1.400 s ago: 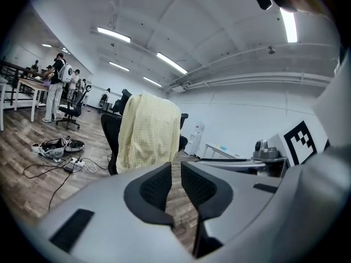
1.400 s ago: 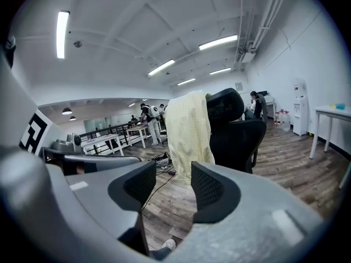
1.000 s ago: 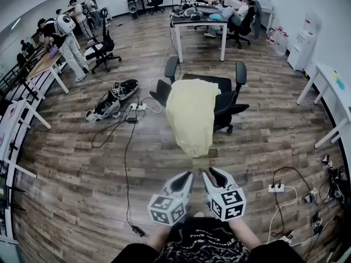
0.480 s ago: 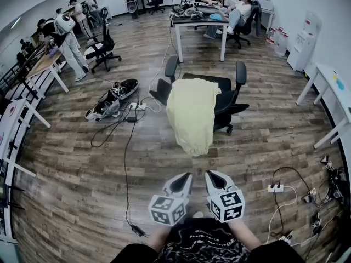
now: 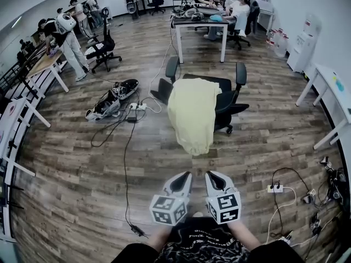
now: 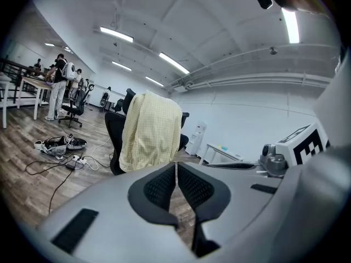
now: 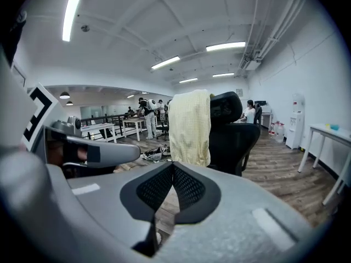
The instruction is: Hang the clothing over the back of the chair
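Observation:
A pale yellow garment (image 5: 193, 113) hangs draped over the backrest of a black office chair (image 5: 226, 95), its hem reaching toward the floor. The same garment (image 6: 151, 130) fills the middle of the left gripper view, and in the right gripper view the cloth (image 7: 190, 126) covers the chair (image 7: 233, 130) on its left side. Both grippers are held side by side near my body, well short of the chair. My left gripper (image 5: 186, 175) is shut and empty. My right gripper (image 5: 211, 175) is shut too, with nothing between its pads.
A white table (image 5: 198, 23) with seated people stands behind the chair. Shoes and a power strip with cables (image 5: 118, 100) lie on the wood floor at left. More cables and a socket block (image 5: 276, 188) lie at right. White desks (image 5: 334, 92) line the right wall.
The right gripper's jaws have closed from slightly apart to fully shut. Both grippers have stayed in about the same place, and the garment hangs unchanged on the chair.

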The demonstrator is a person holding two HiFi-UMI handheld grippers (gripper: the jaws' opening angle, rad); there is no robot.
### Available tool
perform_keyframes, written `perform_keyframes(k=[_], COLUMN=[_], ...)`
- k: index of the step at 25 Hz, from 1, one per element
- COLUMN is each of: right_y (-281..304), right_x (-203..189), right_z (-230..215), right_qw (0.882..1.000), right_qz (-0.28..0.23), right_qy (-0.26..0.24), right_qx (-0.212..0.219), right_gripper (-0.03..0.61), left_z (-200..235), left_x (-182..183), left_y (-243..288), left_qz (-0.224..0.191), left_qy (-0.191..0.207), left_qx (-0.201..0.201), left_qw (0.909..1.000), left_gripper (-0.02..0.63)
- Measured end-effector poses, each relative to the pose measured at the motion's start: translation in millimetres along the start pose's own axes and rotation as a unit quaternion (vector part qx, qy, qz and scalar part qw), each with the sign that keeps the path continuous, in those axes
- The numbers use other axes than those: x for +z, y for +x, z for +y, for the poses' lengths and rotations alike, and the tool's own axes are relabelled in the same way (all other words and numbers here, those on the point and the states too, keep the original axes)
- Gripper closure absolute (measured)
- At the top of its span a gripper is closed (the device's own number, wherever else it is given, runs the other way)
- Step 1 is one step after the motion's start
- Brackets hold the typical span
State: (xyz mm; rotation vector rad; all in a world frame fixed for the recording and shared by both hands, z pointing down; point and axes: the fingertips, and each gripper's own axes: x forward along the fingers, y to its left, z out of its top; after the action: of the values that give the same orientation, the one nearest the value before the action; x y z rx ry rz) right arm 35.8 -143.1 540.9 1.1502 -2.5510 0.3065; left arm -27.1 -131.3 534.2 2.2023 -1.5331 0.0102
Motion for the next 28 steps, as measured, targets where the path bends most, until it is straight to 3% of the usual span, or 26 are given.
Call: perform_keyframes(k=[28], right_y=[1.1], right_x=[4.8], right_z=[3.9], right_qw=[0.999], right_qz=[-0.003], right_qy=[-0.03], right_qx=[-0.009], right_gripper=[0.574], left_z=[2.4], left_x=[7.0], left_y=[-5.0], left_qz=[-0.013], left_qy=[0.013], left_qx=[0.015], left_qw=[0.9997], left_gripper=[0.592])
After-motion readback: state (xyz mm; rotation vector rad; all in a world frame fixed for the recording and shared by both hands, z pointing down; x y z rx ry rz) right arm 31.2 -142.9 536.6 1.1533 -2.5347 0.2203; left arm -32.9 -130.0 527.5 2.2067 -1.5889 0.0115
